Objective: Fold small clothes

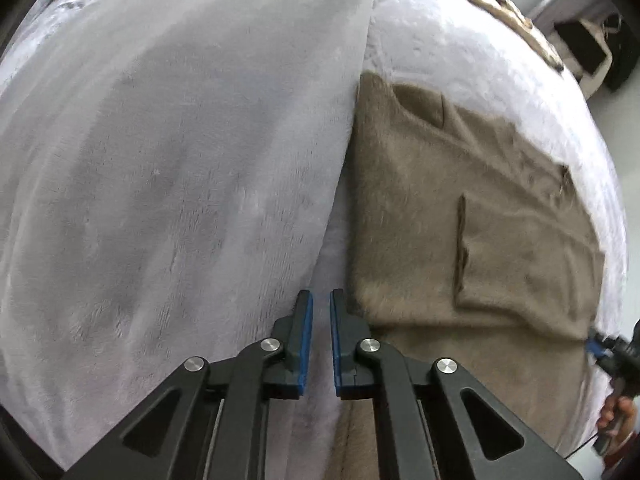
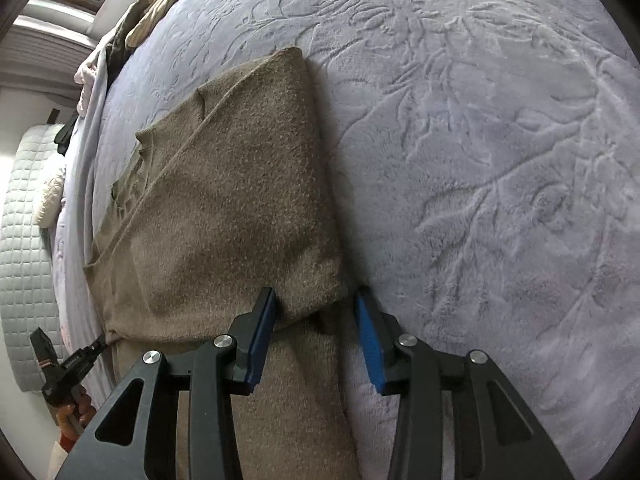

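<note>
Left claw (image 1: 321, 300) pressed together, empty | right claw (image 2: 315, 304) spread astride sweater (image 2: 240, 216) corner | soft, limp knit; grip folded edge.

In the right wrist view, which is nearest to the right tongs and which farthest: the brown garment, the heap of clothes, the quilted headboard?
1. Brown garment: its folded corner lies between the open right tongs.
2. Quilted headboard: left edge, beyond the bed.
3. Heap of clothes: top left, far end.
</note>
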Demonstrator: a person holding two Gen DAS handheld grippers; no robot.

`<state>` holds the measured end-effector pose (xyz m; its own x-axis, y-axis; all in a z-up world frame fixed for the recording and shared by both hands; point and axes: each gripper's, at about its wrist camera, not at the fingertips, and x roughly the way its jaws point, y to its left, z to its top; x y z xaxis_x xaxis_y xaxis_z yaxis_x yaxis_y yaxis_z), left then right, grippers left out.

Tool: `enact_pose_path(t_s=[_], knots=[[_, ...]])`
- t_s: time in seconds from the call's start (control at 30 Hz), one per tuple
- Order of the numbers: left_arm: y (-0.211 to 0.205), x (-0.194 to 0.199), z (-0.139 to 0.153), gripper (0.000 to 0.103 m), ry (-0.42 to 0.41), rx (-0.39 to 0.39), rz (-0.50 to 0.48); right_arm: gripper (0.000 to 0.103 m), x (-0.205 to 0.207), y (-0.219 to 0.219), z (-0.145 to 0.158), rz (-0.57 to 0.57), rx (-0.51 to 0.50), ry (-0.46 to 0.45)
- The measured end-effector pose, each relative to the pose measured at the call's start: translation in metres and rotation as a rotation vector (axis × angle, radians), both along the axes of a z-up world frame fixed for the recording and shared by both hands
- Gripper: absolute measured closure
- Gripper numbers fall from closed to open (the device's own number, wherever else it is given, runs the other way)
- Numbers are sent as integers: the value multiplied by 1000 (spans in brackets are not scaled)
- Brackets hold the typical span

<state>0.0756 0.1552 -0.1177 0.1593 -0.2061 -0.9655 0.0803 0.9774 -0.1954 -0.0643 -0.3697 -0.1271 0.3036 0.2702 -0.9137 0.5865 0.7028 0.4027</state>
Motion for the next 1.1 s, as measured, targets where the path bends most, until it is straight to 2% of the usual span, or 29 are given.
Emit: enact_pose_path(t_s=[0.23, 0.27, 0.3, 0.33, 0.4, 0.6, 0.73, 0.87, 1.1], knots=[[-16, -21, 2, 93, 1, 86, -52, 53, -3, 9, 10, 3, -20, 26], [-19, -24, 4, 90, -1, 94, -59, 52, -4, 12, 13, 10, -21, 28], [-22, -26, 5, 50, -2, 102, -63, 51, -5, 14, 15, 15, -21, 28], [-25, -29, 6, 0, -7, 109, -64, 51, -6, 16, 17, 19, -22, 28], [-31, -36, 15, 2, -57, 142, -64, 49, -9, 22, 22, 27, -18, 24], [-53, -50, 22, 1, -70, 195, -141, 40, -16, 42, 34, 64, -35, 27], [-67, -55, 20, 2, -46, 210, -160, 27, -19, 58, 41, 99, -40, 30], [-70, -61, 14, 2, 27, 173, -169, 26, -23, 76, 48, 150, -61, 31], [-76, -79, 15, 2, 28, 184, -192, 26, -33, 93, 49, 197, -55, 45]])
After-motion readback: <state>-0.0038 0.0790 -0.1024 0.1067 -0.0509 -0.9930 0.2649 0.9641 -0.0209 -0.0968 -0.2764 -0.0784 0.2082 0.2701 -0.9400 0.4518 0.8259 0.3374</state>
